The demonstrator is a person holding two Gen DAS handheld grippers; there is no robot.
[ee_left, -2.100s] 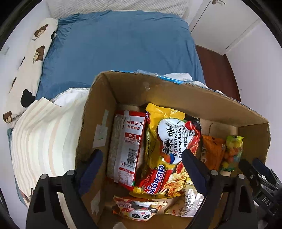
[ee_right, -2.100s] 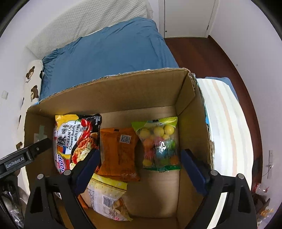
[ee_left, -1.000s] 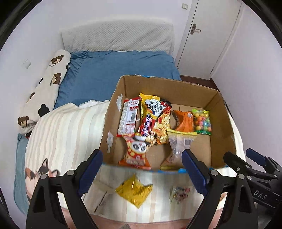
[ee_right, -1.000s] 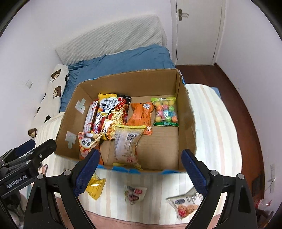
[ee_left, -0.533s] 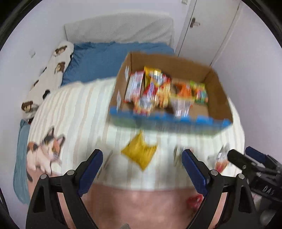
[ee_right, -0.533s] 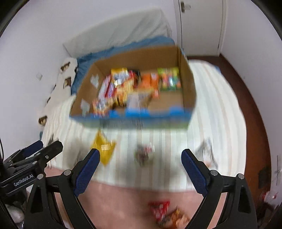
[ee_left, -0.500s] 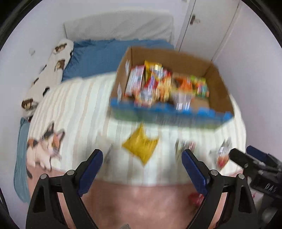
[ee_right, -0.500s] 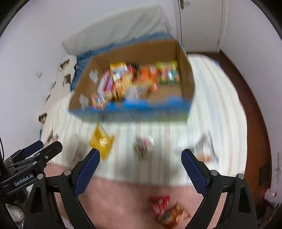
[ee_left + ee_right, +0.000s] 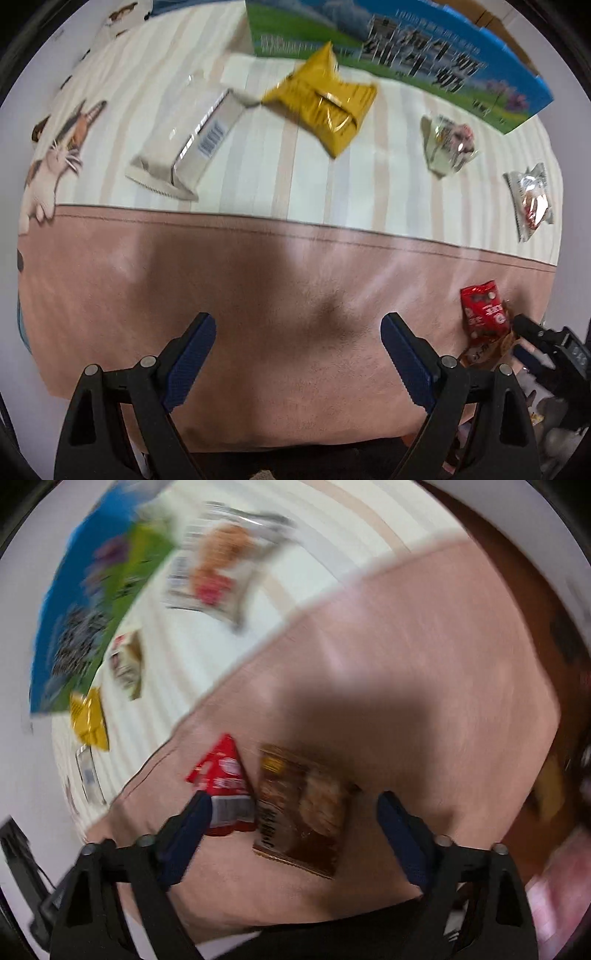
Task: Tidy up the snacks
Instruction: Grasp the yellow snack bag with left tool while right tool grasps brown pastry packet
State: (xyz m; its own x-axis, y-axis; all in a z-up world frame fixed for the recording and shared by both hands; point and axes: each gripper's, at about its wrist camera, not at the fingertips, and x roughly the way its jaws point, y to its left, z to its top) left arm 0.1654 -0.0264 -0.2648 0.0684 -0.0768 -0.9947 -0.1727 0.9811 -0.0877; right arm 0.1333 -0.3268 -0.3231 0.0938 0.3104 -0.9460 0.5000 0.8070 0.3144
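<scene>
My left gripper [image 9: 298, 328] stands open over bare pink blanket [image 9: 258, 280], nothing between its fingers. Beyond it on the striped sheet lie a yellow packet [image 9: 325, 99], a long white packet [image 9: 188, 144] and two small clear packets [image 9: 448, 142] [image 9: 530, 201]. My right gripper [image 9: 295, 805] hovers low over a brown packet [image 9: 303, 812], which lies between its closing jaws; the pads do not touch it. A red packet [image 9: 221, 775] lies by its left finger. The left wrist view shows this red packet [image 9: 484, 308] beside the right gripper [image 9: 546, 350].
The snack box [image 9: 388, 48] shows its blue and green printed side at the top edge; in the blurred right wrist view the box [image 9: 74, 627] is at the upper left. A cat print [image 9: 55, 155] marks the sheet at left. Dark floor [image 9: 535, 602] runs along the bed's right.
Both grippers drew back from the box and sank toward the bed's near end. The right wrist view rolled, and the red and brown packets came up close between its jaws.
</scene>
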